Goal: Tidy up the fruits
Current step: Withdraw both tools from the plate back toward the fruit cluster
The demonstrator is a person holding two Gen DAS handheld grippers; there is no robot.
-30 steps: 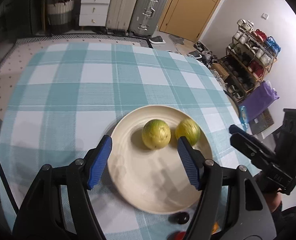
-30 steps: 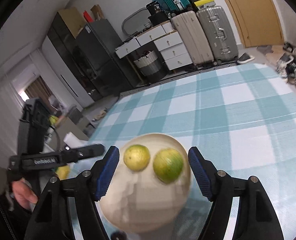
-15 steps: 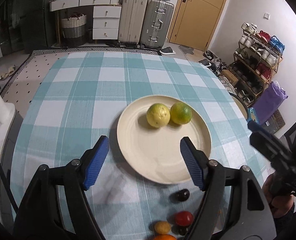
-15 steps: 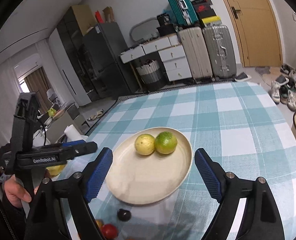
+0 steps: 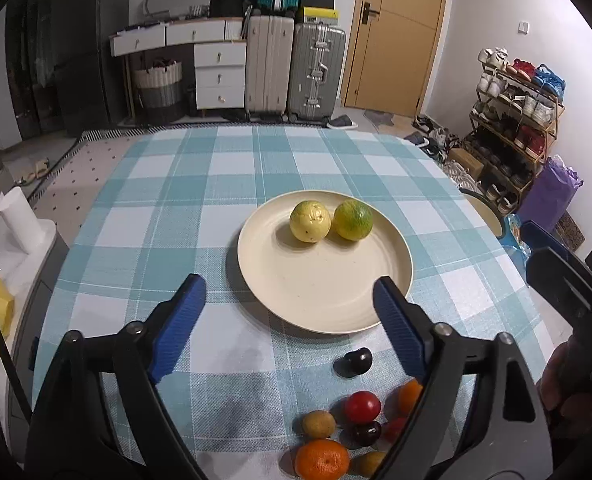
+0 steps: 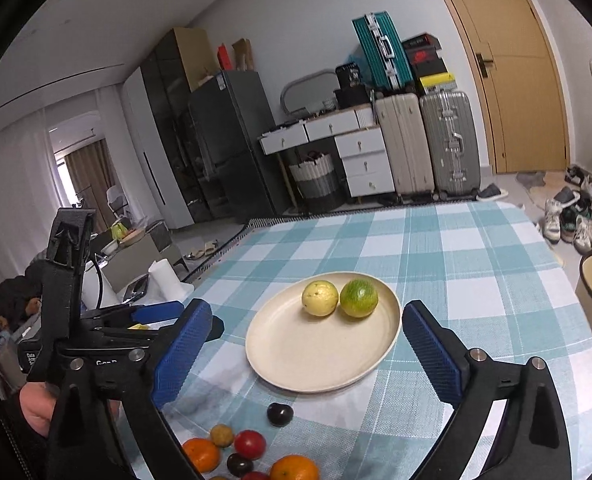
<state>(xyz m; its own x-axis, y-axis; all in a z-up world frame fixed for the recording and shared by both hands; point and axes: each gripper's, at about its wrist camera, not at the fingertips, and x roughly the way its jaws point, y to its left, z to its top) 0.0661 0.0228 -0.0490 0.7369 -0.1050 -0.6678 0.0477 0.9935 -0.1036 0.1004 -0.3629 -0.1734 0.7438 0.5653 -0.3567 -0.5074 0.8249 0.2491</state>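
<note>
Checked tablecloth (image 5: 232, 168) w/ plate (image 5: 315, 300), suitcases (image 5: 296, 72) behind; both tongs (image 5: 288, 312) (image 6: 307, 348) wide, empty.

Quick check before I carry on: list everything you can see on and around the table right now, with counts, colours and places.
plate: 1, cream, centre of the checked tablecloth.
yellow fruit: 1, on the plate's far side, left of the green one.
green fruit: 1, on the plate, beside the yellow one.
dark fruit: 1, alone on the cloth just before the plate.
fruit pile: several, orange, red, dark and brownish, at the near table edge.
suitcases: at least 3, beige, silver and teal, by the back wall.
shoe rack: 1, right wall.
left hand-held gripper: blue pads, open, empty.
right hand-held gripper: blue pads, open, empty.
</note>
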